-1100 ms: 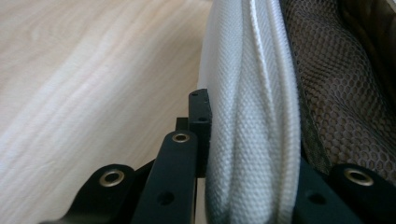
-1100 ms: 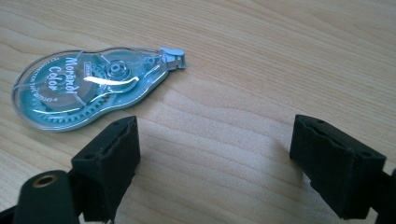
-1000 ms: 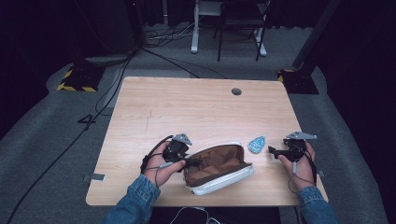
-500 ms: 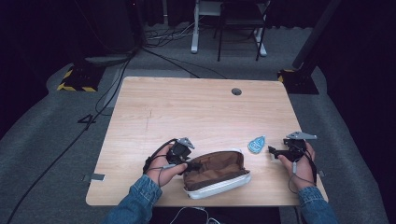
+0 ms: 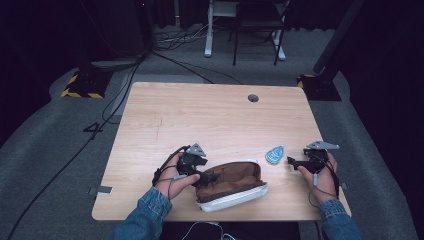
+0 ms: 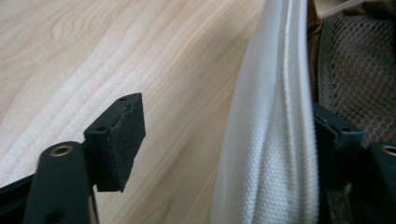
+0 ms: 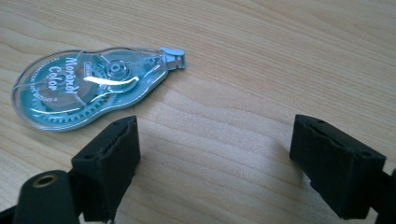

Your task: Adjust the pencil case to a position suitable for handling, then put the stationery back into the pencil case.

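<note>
Pouch [image 5: 231,181] lying open near the front edge of the wooden table [image 5: 210,120], brown lining facing up, white outer fabric showing along the near side. Sitting between the two hands, closer to the left one, and tilted so the right end points slightly away from the person.

Left gripper [image 5: 209,177] being held by the left hand [image 5: 170,177] at the pouch's left end, jaws spread apart and straddling the white zipped rim [image 6: 275,140]: one jaw standing over bare wood outside, the other lying inside against the brown mesh pocket [image 6: 357,79]. Not squeezing the rim; a clear gap showing between the outer jaw and the fabric, while the inner jaw sits right against it.

Right gripper [image 5: 291,162] being held low over the table by the right hand [image 5: 320,172], well apart from the pouch, jaws wide apart with only wood grain between them.

Correction tape dispenser [image 7: 88,86] lying flat just beyond the right gripper's left jaw, near but not touching it; clear teardrop shell, pale blue gears inside, small tip pointing along the table. Seen from above [image 5: 274,154] resting between the pouch's right end and the right gripper.
</note>
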Demonstrator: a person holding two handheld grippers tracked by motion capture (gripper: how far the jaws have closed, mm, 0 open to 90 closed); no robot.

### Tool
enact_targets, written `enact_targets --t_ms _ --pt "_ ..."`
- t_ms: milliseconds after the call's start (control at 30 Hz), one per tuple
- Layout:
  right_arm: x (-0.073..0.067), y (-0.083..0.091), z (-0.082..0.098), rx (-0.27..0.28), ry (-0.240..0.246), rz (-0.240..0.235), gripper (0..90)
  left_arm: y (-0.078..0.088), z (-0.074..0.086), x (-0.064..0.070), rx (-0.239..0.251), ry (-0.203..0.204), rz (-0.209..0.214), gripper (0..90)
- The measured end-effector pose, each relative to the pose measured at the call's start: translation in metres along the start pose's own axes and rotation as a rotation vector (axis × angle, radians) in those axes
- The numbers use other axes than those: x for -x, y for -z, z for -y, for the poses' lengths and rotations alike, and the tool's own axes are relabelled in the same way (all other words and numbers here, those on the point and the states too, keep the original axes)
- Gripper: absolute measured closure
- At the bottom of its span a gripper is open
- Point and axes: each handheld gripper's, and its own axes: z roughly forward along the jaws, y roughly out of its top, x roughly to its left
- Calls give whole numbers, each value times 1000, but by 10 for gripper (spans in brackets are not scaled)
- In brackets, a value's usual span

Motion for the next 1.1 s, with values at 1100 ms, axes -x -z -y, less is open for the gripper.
enact_targets --t_ms 1100 --pt "-5 4 4 -2 -2 -5 166 77 5 -20 119 25 -263 202"
